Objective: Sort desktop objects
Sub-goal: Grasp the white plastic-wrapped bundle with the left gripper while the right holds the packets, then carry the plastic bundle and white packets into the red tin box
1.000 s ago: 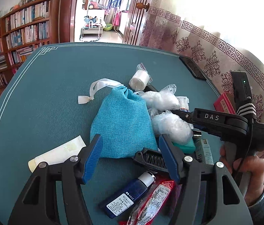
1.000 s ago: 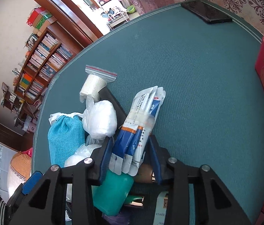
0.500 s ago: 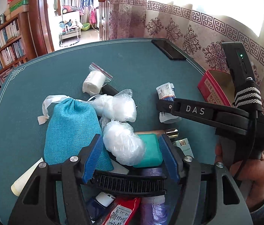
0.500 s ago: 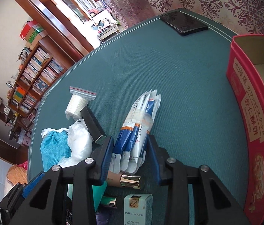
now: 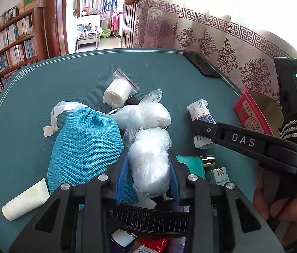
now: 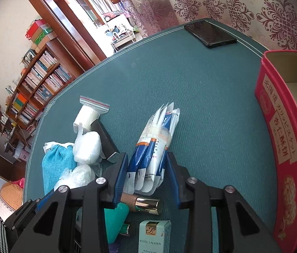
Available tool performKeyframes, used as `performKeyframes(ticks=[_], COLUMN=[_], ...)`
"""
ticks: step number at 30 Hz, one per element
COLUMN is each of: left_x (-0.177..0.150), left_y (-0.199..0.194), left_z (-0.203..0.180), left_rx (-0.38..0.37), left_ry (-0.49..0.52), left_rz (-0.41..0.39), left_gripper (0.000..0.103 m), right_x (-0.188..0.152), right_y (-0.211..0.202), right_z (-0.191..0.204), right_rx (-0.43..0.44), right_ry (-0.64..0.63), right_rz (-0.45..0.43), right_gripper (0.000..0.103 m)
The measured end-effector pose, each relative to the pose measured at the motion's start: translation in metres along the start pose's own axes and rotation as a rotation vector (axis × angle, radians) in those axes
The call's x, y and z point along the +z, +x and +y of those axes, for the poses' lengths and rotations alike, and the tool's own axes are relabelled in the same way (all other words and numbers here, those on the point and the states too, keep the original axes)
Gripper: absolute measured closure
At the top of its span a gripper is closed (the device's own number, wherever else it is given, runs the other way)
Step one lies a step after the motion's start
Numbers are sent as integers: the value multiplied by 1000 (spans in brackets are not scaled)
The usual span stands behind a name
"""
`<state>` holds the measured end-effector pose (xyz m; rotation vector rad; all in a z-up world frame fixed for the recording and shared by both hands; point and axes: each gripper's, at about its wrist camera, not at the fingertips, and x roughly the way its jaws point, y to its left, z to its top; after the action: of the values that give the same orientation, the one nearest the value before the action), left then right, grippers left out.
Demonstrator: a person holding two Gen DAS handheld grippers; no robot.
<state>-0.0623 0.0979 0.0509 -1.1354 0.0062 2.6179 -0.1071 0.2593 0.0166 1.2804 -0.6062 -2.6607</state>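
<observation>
My left gripper (image 5: 148,176) has its blue pads pressing both sides of a clear plastic bag of white stuff (image 5: 150,162), and its jaws are closing on it. The bag lies on the teal tabletop (image 5: 43,88) beside a turquoise drawstring pouch (image 5: 85,143). My right gripper (image 6: 147,177) is shut on a taped bundle of blue-and-white sachets (image 6: 154,145), which sticks forward over the table. In the left wrist view this right gripper (image 5: 197,126) reaches in from the right with the bundle (image 5: 200,109) in it. An open red tin (image 6: 281,147) stands to its right.
A second plastic bag (image 5: 146,116), a white roll in a zip bag (image 5: 118,92) and a white tube (image 5: 25,202) lie around the pouch. A black comb (image 5: 148,219), a gold-capped tube (image 6: 146,204) and a small green box (image 6: 154,236) lie near me. A phone (image 6: 210,33) rests at the far edge.
My left gripper moved from over the pouch to the near plastic bag and closed its jaws on it. The right gripper kept the sachet bundle, and the red tin came further into view.
</observation>
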Motion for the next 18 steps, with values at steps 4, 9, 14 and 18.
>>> performKeyframes(ticks=[4, 9, 14, 18], left_x=[3, 4, 3, 4], left_y=[-13, -21, -28, -33], left_z=[0, 0, -2, -3], left_rx=[4, 25, 51, 77], left_ry=[-4, 1, 12, 19], left_rz=[-47, -75, -100, -119], left_gripper=[65, 65, 65, 65], right_x=[-1, -2, -2, -4], right_y=[-6, -13, -25, -33], right_z=[8, 9, 11, 16], right_rx=[-12, -7, -11, -7], right_ry=[-38, -53, -74, -94], right_rz=[-36, -65, -115, -144], right_gripper=[64, 65, 68, 68])
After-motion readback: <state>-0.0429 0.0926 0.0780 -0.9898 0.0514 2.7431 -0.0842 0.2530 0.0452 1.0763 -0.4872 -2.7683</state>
